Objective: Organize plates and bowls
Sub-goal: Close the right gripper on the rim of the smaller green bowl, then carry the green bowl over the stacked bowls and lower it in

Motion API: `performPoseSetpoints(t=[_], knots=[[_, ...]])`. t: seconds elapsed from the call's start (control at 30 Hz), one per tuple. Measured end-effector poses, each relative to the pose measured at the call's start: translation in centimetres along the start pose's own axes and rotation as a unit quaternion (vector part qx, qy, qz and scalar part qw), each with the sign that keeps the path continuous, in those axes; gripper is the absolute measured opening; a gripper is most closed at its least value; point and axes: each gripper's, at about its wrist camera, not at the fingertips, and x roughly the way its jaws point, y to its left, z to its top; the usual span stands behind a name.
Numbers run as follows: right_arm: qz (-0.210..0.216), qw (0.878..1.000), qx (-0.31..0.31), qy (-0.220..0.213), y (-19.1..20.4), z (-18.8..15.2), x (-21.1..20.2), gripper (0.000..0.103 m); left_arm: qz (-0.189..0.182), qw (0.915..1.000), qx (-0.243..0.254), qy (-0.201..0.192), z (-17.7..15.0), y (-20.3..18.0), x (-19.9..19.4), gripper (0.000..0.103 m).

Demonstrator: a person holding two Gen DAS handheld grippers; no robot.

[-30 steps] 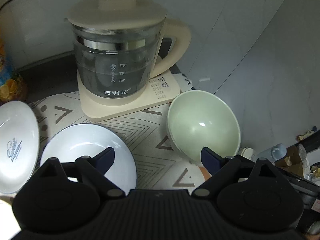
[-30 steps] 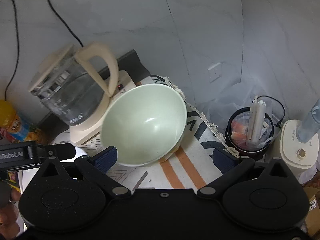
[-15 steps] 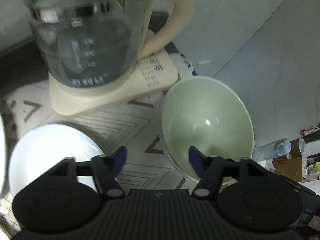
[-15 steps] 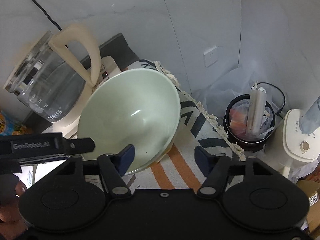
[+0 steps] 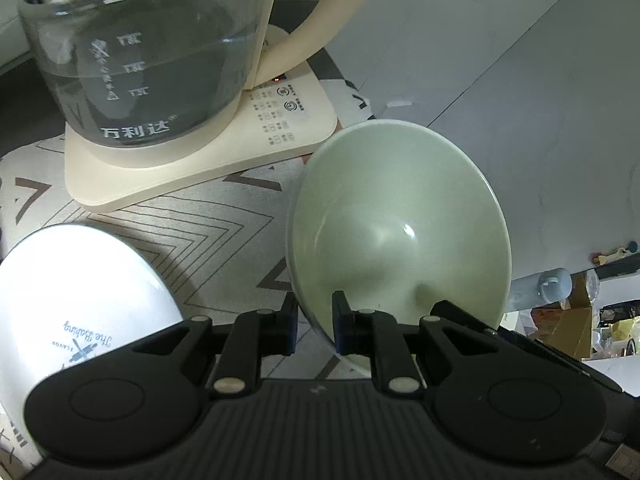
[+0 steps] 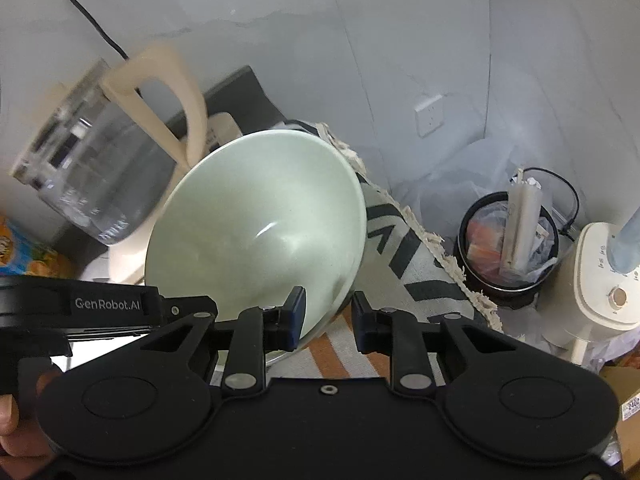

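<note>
Patterned cloth [image 5: 208,216] under kettle [image 5: 152,52]; both left claw [image 5: 314,326] and right claw [image 6: 329,316] pinch green bowl's [image 5: 400,220] rim.

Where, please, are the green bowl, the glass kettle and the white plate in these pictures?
green bowl [image 5: 400,216], left wrist view, inner wall.
glass kettle [image 5: 152,60], left wrist view, glass body by the level marks.
white plate [image 5: 72,288], left wrist view, bare upper face.

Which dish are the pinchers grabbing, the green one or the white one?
The green bowl. Both the left gripper and the right gripper straddle its rim; the white plate lies untouched beside it.
</note>
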Motion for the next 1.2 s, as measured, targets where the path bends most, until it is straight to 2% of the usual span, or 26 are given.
performPoseSetpoints(t=[0.6, 1.2], knots=[[0.031, 0.997, -0.032, -0.057, 2.3, -1.6, -6.8, 0.024, -0.004, 0.9974, 0.000, -0.072, -3.2, -0.3, -8.0, 0.016], [0.051, 0.992, -0.064, -0.092, 3.9, -5.4, -12.6, 0.024, -0.007, 0.9923, -0.015, -0.123, -9.6, 0.0, -14.8, 0.017]])
